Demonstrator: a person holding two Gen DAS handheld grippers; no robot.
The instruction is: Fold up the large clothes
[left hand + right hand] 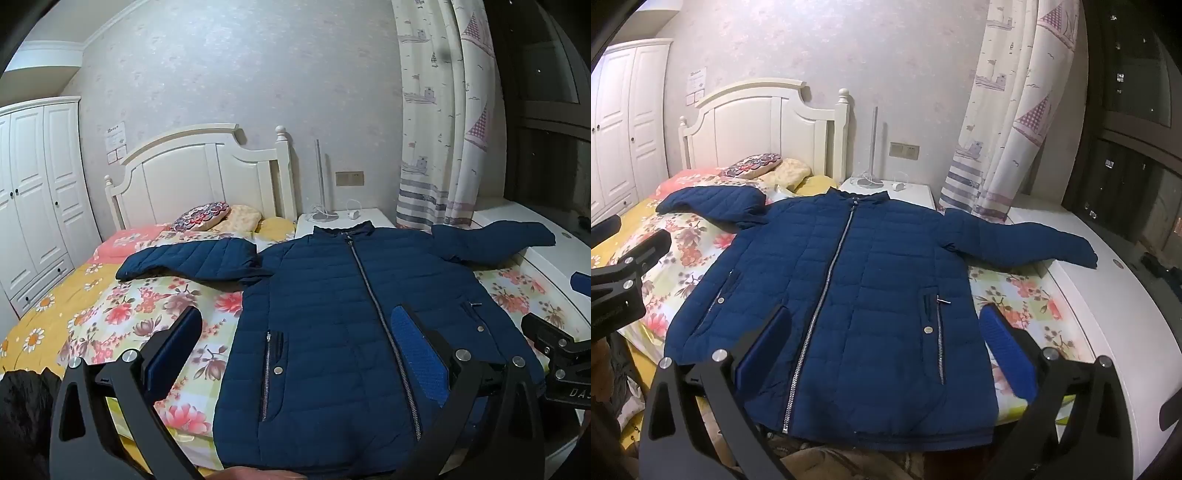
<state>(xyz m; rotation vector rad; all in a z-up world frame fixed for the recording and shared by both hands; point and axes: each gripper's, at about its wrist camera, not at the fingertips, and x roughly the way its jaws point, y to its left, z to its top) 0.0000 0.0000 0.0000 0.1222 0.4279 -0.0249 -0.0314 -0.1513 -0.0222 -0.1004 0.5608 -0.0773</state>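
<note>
Spread wide above the near hem, holding nothing: left gripper (pixel 295 354) and right gripper (pixel 886 343), fingers (pixel 1008 350) blue-padded. Beyond, laid flat on the floral bed (pixel 1027 299), zipped, front up: navy quilted jacket (pixel 842 280), sleeves out sideways, collar toward the white headboard (pixel 757 125).
</note>
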